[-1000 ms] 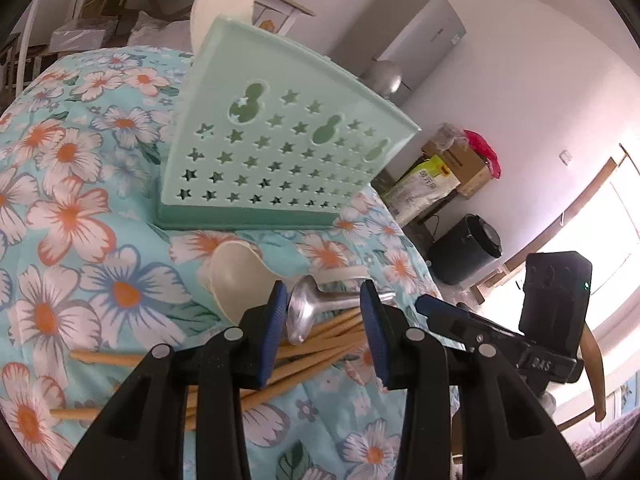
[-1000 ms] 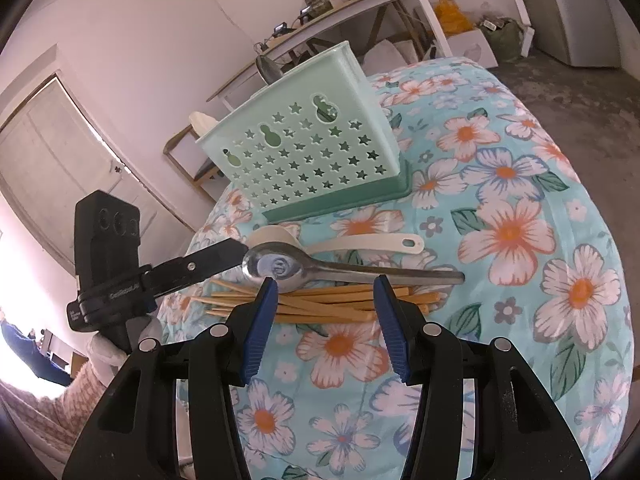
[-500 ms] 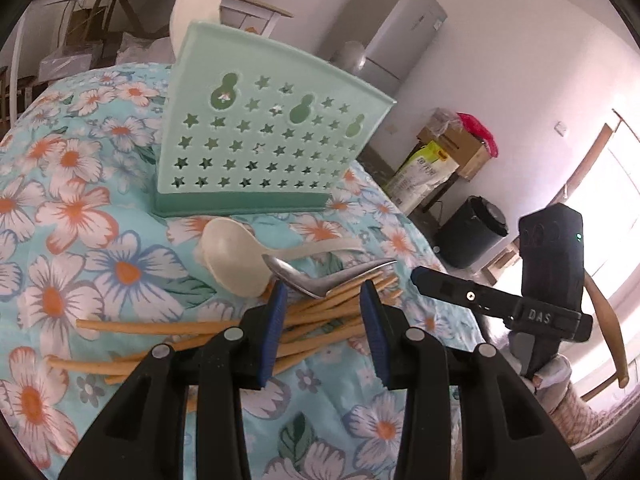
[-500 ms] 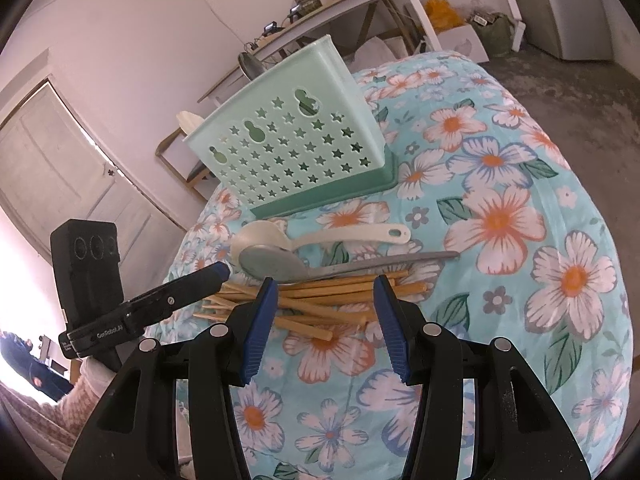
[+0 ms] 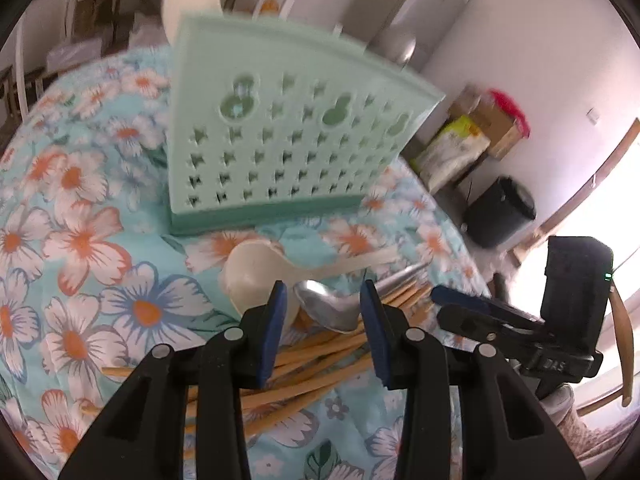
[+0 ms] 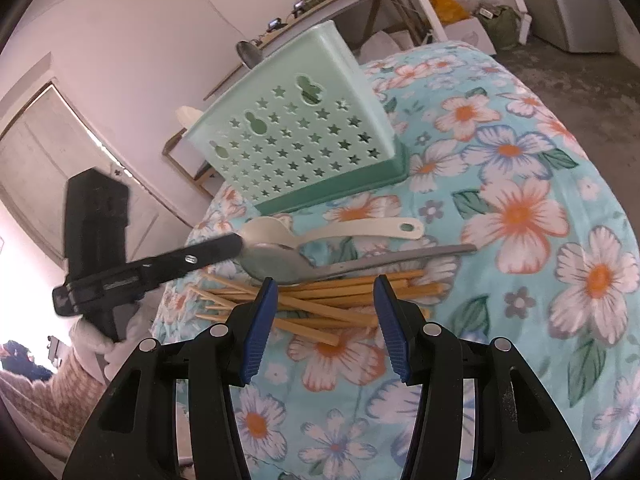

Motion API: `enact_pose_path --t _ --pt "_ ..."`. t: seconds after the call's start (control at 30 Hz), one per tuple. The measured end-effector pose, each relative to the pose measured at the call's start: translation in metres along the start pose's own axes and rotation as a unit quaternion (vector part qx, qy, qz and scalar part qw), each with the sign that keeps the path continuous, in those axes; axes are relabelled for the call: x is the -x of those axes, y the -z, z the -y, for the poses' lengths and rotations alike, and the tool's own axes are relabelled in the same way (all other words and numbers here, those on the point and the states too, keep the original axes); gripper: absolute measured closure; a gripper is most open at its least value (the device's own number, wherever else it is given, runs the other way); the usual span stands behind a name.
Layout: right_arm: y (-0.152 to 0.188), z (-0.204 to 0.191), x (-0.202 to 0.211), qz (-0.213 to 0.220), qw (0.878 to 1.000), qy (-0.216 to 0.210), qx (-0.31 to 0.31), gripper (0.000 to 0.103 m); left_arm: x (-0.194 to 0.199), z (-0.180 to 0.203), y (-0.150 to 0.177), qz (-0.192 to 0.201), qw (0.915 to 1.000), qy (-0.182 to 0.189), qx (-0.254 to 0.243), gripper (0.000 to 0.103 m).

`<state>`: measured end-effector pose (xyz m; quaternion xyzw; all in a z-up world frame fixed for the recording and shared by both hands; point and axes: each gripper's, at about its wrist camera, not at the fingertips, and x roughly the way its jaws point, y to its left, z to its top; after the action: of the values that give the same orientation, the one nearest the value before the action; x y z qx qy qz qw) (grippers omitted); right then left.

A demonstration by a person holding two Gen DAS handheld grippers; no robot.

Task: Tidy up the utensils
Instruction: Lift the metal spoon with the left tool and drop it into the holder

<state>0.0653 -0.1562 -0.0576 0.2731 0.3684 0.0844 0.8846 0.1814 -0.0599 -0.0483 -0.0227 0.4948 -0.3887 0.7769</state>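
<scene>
**Left tool lined up on the metal spoon**

Your left tool (image 5: 322, 314) stands part open with nothing pinched; the bowl of the metal spoon (image 6: 280, 262) sits just ahead between its blue pads. Your right tool (image 6: 324, 312) is also part open and empty, hovering over the chopsticks (image 6: 320, 300).

If you close now, the pads may meet the rounded, slick bowl and skate off, or drag a chopstick along, since the spoon rests on top of that loose pile. The white spoon (image 6: 332, 230) lies touching the metal one's bowl and could get nudged too.

In the right wrist view the metal spoon's long axis runs nearly across the frame, bowl to the left, handle to the right. It lies on the flowered counter (image 6: 520, 216), near the front of the green basket (image 6: 304, 136), where a white spoon and a metal one already stand.
</scene>
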Motion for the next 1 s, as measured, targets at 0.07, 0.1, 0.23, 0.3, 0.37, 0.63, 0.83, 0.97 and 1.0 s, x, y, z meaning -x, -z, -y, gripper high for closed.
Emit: enact_pose_path --t 0.07,0.1,0.23,0.3,0.37,0.63,0.83,0.97,1.0 --pt "0.000 0.001 0.000 0.004 1.000 -0.009 -0.003 0.055 -0.009 -0.004 -0.005 -0.029 0.9994 0.002 0.018 0.066" --pt "0.000 0.002 0.000 0.006 1.000 -0.012 -0.005 0.055 -0.011 -0.006 -0.006 -0.038 0.9988 0.007 0.028 0.066" --pt "0.003 0.010 -0.001 0.009 0.999 -0.026 -0.018 0.055 -0.019 -0.014 -0.008 -0.071 0.9945 0.019 0.075 0.066" --pt "0.004 0.012 -0.001 0.009 0.999 -0.029 -0.021 0.055 -0.024 -0.014 -0.007 -0.080 0.9933 0.007 0.083 0.066" --pt "0.004 0.016 0.000 0.011 0.999 -0.033 -0.025 0.055 -0.029 -0.011 -0.005 -0.083 0.9926 -0.010 0.087 0.071" --pt "0.008 0.024 0.009 0.026 0.998 -0.043 -0.034 0.054 -0.032 -0.002 0.002 -0.059 0.9899 -0.067 0.110 0.089" --pt "0.007 0.027 0.016 0.036 0.998 -0.044 -0.036 0.054 -0.021 0.015 0.007 -0.009 0.9931 -0.081 0.085 0.095" --pt "0.007 0.029 0.022 0.044 0.997 -0.042 -0.037 0.056 -0.007 0.030 0.004 0.033 0.9950 -0.080 0.051 0.099" --pt "0.007 0.029 0.023 0.046 0.997 -0.041 -0.038 0.058 -0.002 0.034 0.004 0.045 0.9950 -0.079 0.042 0.099"
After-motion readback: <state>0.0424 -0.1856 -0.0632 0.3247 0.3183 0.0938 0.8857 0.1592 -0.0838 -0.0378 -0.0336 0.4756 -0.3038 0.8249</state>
